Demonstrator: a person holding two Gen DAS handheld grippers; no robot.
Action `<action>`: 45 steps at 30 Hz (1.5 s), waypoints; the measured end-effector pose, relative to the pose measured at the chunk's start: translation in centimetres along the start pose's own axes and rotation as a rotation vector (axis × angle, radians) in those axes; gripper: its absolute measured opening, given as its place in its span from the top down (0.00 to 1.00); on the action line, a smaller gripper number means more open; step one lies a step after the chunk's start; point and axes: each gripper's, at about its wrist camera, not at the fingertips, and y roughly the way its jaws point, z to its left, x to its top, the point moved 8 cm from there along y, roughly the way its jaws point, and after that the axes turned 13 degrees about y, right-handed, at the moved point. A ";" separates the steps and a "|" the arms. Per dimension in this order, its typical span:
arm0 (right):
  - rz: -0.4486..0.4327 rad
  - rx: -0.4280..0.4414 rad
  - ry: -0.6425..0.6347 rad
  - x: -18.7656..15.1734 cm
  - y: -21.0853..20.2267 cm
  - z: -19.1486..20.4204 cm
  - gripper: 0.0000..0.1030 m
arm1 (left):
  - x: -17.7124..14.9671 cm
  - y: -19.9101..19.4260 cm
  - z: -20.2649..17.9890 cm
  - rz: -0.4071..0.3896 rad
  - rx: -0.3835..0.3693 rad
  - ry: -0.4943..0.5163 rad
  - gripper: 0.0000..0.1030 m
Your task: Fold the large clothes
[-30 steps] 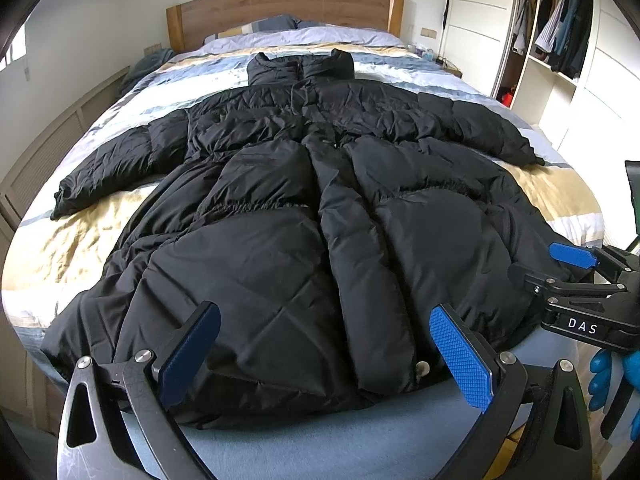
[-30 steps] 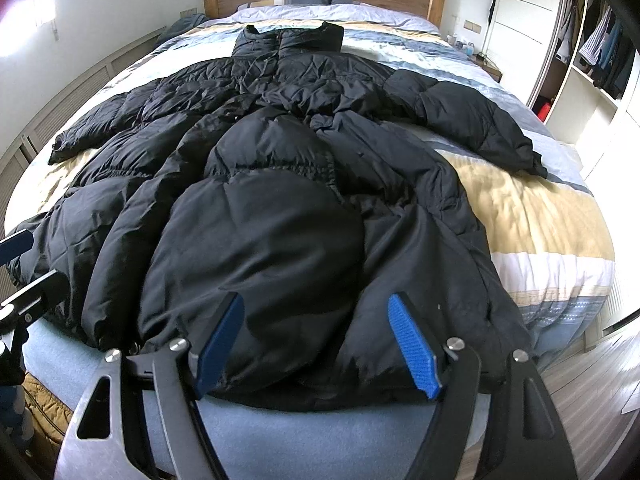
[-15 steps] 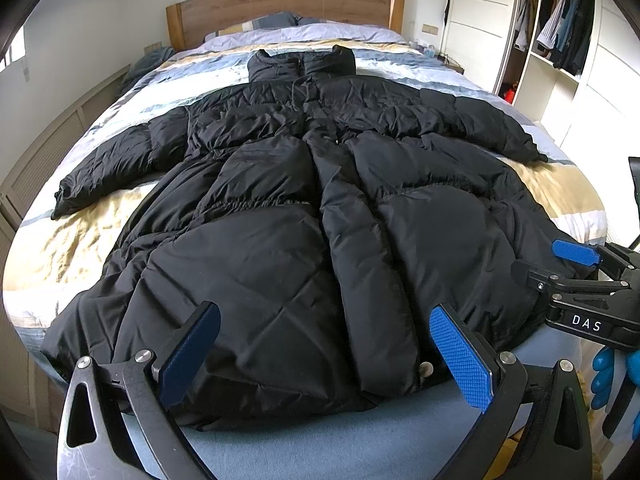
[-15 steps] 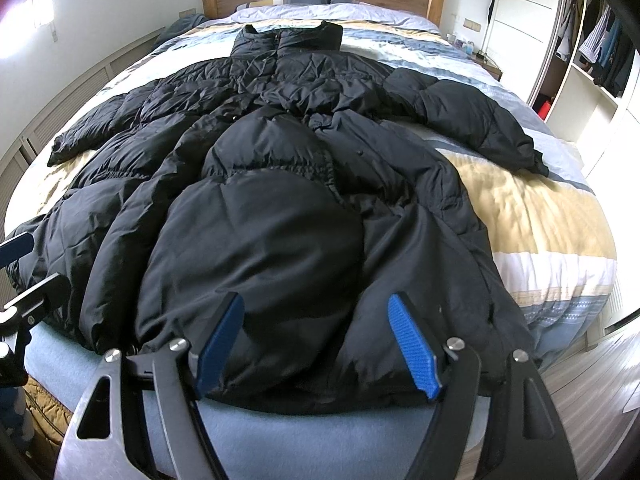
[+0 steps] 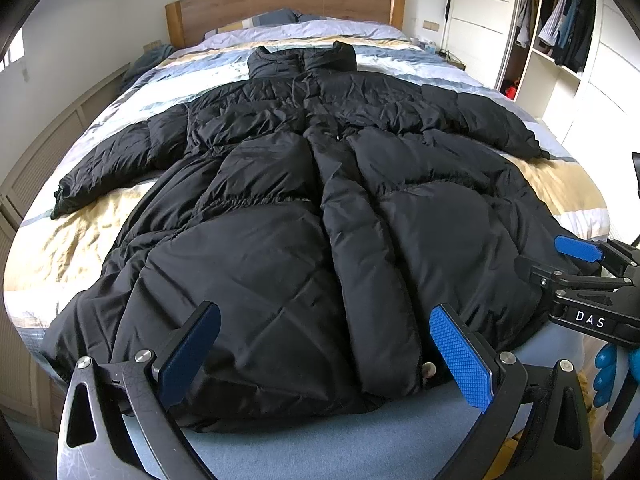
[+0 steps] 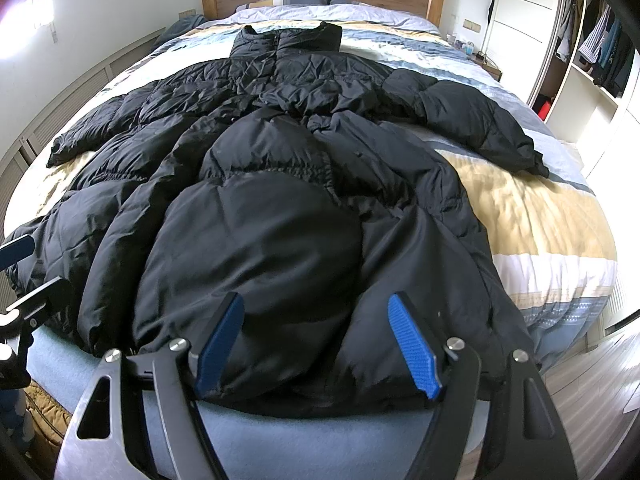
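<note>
right gripper (image 6: 316, 346) nearer the coat (image 6: 260, 240) hem, fingers now overlapping it

Striped bed (image 5: 560, 176) – wooden headboard (image 5: 280, 4); open wardrobe (image 5: 560, 32) at right – hanging clothes.

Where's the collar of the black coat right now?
In both wrist views the collar sits at the far end of the black coat, top centre, just short of the pillows and wooden headboard.

We face a bed (image 5: 568, 184) with a striped blue, white and tan cover. Behind it stands a wooden headboard (image 5: 280, 4) against a white wall (image 5: 100, 20). Right of the bed, an open wardrobe (image 6: 596, 52) holds hanging clothes. Daylight enters left of the headboard.
</note>
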 end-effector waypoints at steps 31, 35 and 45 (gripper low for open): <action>-0.173 0.210 0.975 21.5 17.7 -28.4 0.29 | 24.6 1.3 26.3 -0.219 0.312 -0.357 0.01; -0.193 0.257 1.084 22.0 20.9 -31.2 0.29 | 24.6 4.1 26.8 -0.176 0.302 -0.388 0.01; -0.361 0.429 1.258 25.0 22.4 -35.5 0.33 | 23.2 8.4 26.4 -0.084 0.289 -0.392 0.01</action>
